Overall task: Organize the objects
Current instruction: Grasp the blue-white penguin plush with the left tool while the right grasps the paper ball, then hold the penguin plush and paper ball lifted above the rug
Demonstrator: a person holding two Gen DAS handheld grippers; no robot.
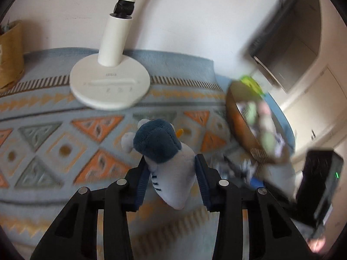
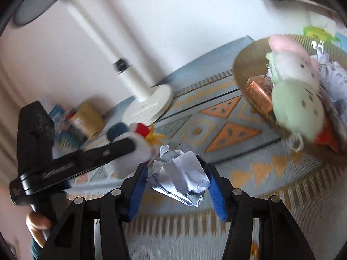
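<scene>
- My left gripper (image 1: 172,176) is pinching the plush bird (image 1: 164,151), its pads pressed into the pale belly on both sides with the dark blue head sticking up ahead of the fingers; the toy hangs above the cloth.
- My right gripper (image 2: 176,177) is clamped on a crumpled paper ball (image 2: 181,178), which sits between the blue pads and bulges out below them.
- I judge the step in hand to be carrying both items to the woven basket (image 2: 245,67) at the right end of the table.
- To do it well, I would keep both pinches firm, since plush and paper squash and can slip. I would clear the rim before letting go and bring the hands in one at a time so they do not collide.
- The basket is already heaped with a green and pink plush toy (image 2: 297,86), a copper-coloured box (image 2: 260,95) and more paper, so anything dropped on top may roll off.
- The table wears a patterned cloth (image 1: 65,134), pale blue with orange and grey triangles.
- A white desk lamp (image 1: 109,84) stands at the back against a plain white wall, and a brown paper bag (image 1: 10,54) sits at the far left.
</scene>
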